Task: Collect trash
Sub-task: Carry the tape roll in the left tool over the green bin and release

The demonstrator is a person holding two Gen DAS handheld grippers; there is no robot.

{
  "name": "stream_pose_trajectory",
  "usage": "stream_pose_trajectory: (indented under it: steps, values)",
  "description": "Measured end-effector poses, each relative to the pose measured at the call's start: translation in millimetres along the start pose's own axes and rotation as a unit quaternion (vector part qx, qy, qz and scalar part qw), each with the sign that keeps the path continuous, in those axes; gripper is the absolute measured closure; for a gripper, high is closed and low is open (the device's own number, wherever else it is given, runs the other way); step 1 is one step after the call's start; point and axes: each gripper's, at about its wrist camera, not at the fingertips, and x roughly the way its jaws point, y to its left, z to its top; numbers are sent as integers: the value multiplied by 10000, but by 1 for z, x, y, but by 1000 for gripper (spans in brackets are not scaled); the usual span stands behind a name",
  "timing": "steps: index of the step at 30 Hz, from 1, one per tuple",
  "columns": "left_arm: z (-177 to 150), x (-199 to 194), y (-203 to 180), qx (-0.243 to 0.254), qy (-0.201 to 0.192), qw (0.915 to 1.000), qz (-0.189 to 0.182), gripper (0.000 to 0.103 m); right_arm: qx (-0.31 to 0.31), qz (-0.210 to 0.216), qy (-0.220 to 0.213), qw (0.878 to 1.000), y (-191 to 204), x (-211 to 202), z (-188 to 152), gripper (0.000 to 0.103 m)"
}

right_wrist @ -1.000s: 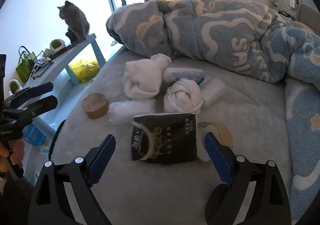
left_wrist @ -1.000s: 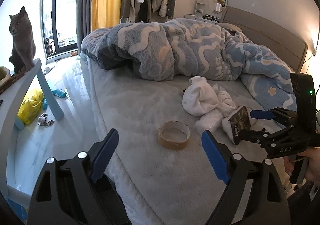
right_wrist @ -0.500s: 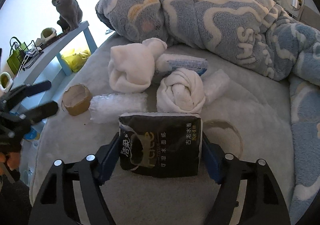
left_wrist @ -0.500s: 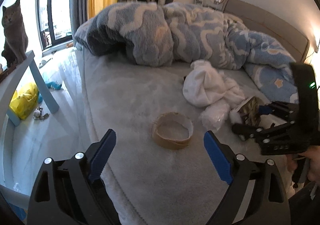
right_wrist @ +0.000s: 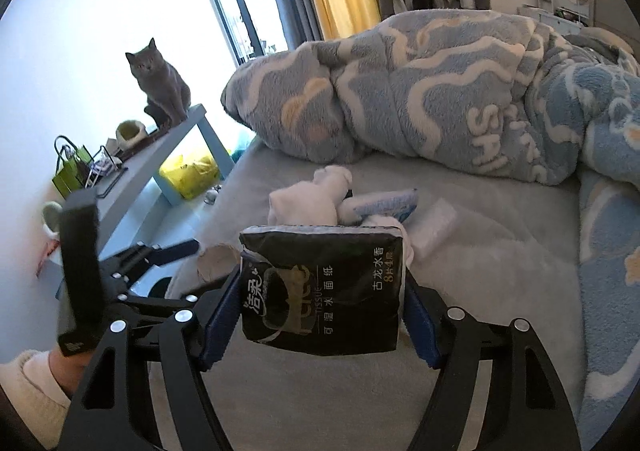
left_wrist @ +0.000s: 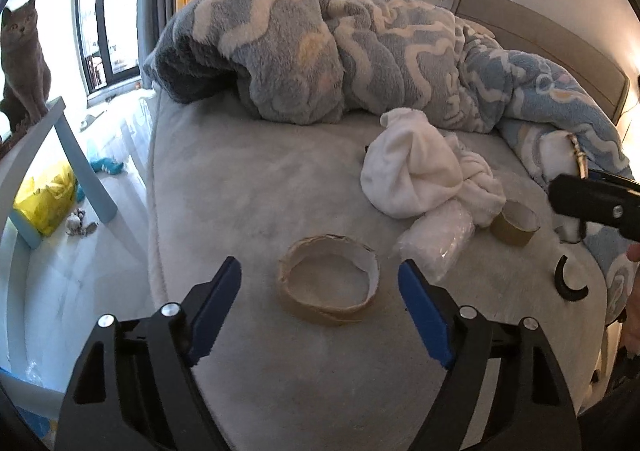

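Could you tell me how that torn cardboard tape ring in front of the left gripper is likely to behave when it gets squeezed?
The tape ring is thin, torn cardboard, so it will probably flex into an oval, and it should be light. It lies flat on soft bedding, so rolling seems unlikely. The left gripper's jaws are closing, not yet touching it.

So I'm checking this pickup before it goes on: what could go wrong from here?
1. The left hand-held gripper is closing around the thin, torn cardboard tape ring; a squeeze may flatten it so it slips free.
2. The right hand-held gripper holds the black tissue pack only by its soft sides, so it might sag and drop.
3. The two grippers work close together and could bump.
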Motion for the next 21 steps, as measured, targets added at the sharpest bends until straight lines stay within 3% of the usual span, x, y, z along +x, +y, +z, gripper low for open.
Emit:
stream_pose_trajectory:
  steps: [6,8,15,21]
  values:
    - [0,5,-3,26,102,9999,66,35,0,78,-2,10000,3,3,2,29]
    - [-2,8,-1,-8,238,9997,29,49,-79,95,27,9999,10,5,3,29]
    - [-1,-15,15,-414,18,9990,-144,50,-314,165,98,9993,32,11,5,29]
    - [-8,-34,36,-577,-10,9983,-24,50,-414,222,121,9988,48,15,7,29]
